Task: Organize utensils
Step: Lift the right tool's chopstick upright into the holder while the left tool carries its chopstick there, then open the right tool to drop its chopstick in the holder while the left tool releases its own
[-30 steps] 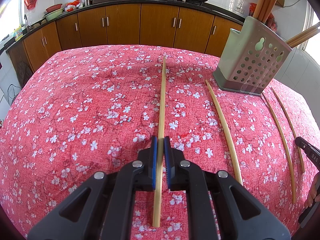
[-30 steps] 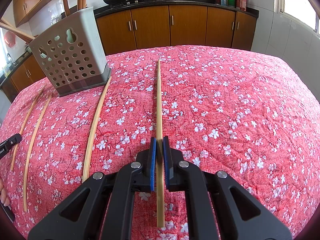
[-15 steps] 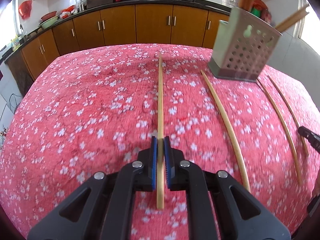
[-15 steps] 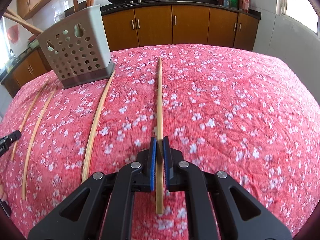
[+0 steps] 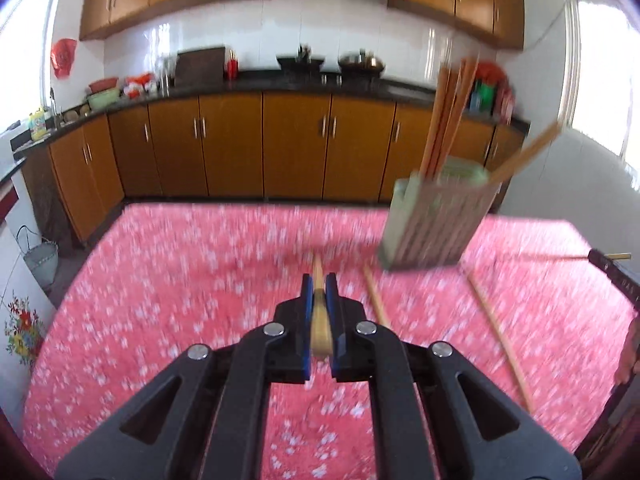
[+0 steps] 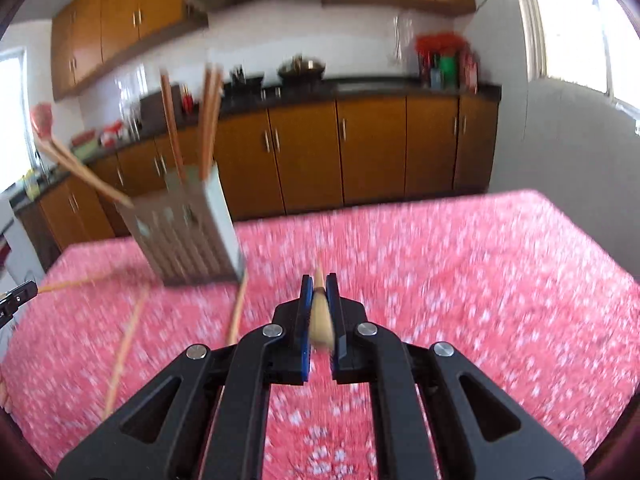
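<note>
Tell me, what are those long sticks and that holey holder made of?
The chopstick clamped in the left gripper looks like pale, unvarnished bamboo or wood: matte tan. The holder appears to be grey-green plastic, smooth, with punched holes, though motion blur leaves this uncertain.

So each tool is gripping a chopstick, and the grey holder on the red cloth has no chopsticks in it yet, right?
Not quite. The left tool and right tool each grip a chopstick, but the holder on the red cloth is not empty: several chopsticks already stand in it, as the left wrist view shows.
</note>
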### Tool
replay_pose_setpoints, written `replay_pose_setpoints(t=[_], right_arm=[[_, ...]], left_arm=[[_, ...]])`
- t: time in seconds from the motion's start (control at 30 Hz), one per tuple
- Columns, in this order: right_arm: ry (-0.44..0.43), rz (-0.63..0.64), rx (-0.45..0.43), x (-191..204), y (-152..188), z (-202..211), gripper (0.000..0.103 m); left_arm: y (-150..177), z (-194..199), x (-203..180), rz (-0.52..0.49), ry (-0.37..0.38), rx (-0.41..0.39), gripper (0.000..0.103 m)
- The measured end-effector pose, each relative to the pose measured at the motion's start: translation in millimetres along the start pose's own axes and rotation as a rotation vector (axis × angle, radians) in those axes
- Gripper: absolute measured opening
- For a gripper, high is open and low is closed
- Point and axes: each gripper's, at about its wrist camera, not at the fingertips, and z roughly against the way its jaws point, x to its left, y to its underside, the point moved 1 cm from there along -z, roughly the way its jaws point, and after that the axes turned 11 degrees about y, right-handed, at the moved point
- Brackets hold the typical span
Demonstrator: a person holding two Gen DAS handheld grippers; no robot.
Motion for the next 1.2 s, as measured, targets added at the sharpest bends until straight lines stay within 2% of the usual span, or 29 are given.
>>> replay_pose_setpoints(t=[0.2, 0.3, 0.57, 0.73, 0.9, 1.0, 1.1, 1.2], right_arm=[[-0.01, -0.001, -0.033, 6, -15, 4, 0.007], [-0.047, -0.027, -0.056, 10, -29, 9, 0.007], [-0.228, -0.08, -0.215, 28, -92, 62, 0.007], [-0.273, -0.085, -0.294, 44, -115, 75, 0.007], [-0.274, -0.091, -0.302, 59, -124, 59, 0.007], [-0.271, -0.081, -0.294, 68, -125, 51, 0.007], [-0.255, -0.062, -0.277, 75, -122, 42, 0.007], [-0.246, -0.053, -0.247, 79, -118, 31, 0.007]], left_arm=[[-20, 7, -4, 0.017, 0.001, -0.04, 0.008], [-31, 14, -10, 0.022, 0.027, -0.055, 0.008], [-76, 52, -49, -0.04, 0.143, -0.165, 0.008], [-99, 62, -70, -0.039, 0.216, -0.218, 0.008], [-119, 58, -80, -0.017, 0.215, -0.289, 0.008], [-129, 49, -88, -0.028, 0.185, -0.321, 0.008], [-133, 32, -91, -0.03, 0.161, -0.321, 0.008], [-134, 10, -89, -0.018, 0.151, -0.288, 0.008]])
